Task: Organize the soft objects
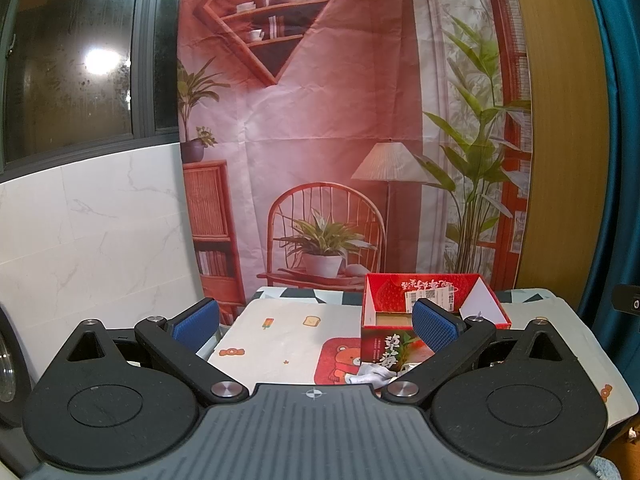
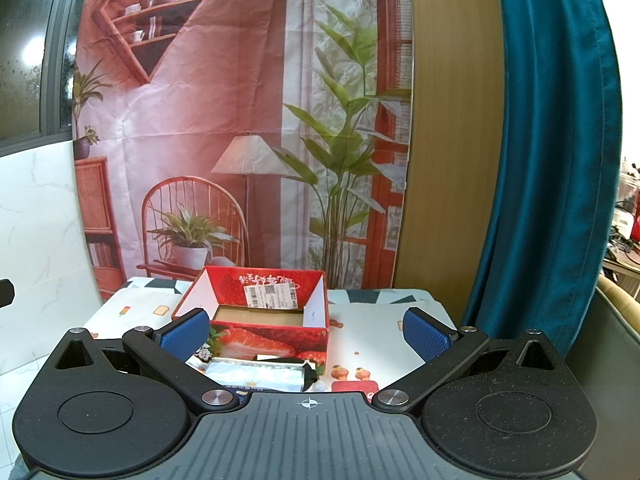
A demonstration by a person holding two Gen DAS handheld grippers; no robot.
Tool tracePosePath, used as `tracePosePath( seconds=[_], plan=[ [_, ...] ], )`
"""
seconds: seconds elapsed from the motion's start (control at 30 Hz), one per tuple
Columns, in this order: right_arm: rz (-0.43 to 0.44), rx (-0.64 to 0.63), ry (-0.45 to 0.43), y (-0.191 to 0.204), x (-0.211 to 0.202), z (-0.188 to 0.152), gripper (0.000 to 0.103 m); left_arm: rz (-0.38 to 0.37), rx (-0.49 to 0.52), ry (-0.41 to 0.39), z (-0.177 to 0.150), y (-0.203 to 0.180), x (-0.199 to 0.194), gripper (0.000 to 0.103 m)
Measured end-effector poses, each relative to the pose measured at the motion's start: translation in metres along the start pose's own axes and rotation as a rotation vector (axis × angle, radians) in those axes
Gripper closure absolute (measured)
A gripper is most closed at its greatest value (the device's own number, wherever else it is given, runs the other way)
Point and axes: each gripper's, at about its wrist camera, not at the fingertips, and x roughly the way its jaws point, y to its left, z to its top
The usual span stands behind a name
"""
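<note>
Step in hand: approach, judged; nothing is gripped yet and the red strawberry box (image 2: 256, 312) looks empty inside.
Left gripper (image 1: 316, 322): jaws spread wide, holding nothing, raised above the table's near edge.
Right gripper (image 2: 306, 330): jaws wide, holding nothing, facing the box's long near wall.
Soft things: a pale crumpled cloth (image 1: 370, 374) lies on the tablecloth (image 1: 280, 332), touching the box's near corner; a silvery soft pack (image 2: 256, 374) lies just beside the box's near wall.
Next move, judged: lower one gripper over a soft item, pinch, lift above the rim.
Edges: box flaps stand upright; the table's left edge drops off near the left gripper.
Open room: bare tablecloth left and right of the box.
</note>
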Motion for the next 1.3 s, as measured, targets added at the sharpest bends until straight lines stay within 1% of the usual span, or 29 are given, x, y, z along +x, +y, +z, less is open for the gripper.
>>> tracePosePath(
  seconds=[0.57,0.8,0.87,0.93,1.07,1.2,1.3],
  plan=[
    [0.001,-0.002,0.001,-0.001,0.001,0.000,0.000,0.000,-0.001,0.000,0.000,0.000,0.000,0.000],
    [0.010,0.003,-0.003,-0.001,0.001,-0.001,0.000,-0.002,-0.008,0.016,-0.004,0.001,0.006,0.000],
    [0.029,0.011,-0.012,-0.004,0.001,-0.003,0.000,0.004,-0.008,0.025,-0.005,0.001,0.010,0.000],
    [0.069,0.034,-0.039,-0.010,0.003,-0.008,0.000,0.017,-0.011,0.038,-0.007,0.002,0.017,0.000],
    [0.096,0.061,-0.071,-0.018,0.011,-0.018,0.000,0.031,-0.032,0.072,-0.016,0.006,0.036,0.000],
    [0.124,0.085,-0.090,-0.023,0.029,-0.033,0.000,0.065,-0.040,0.108,-0.029,0.007,0.060,0.000],
    [0.135,0.128,-0.111,-0.026,0.047,-0.049,0.000,0.045,-0.078,0.122,-0.042,0.014,0.074,0.000]
  ],
)
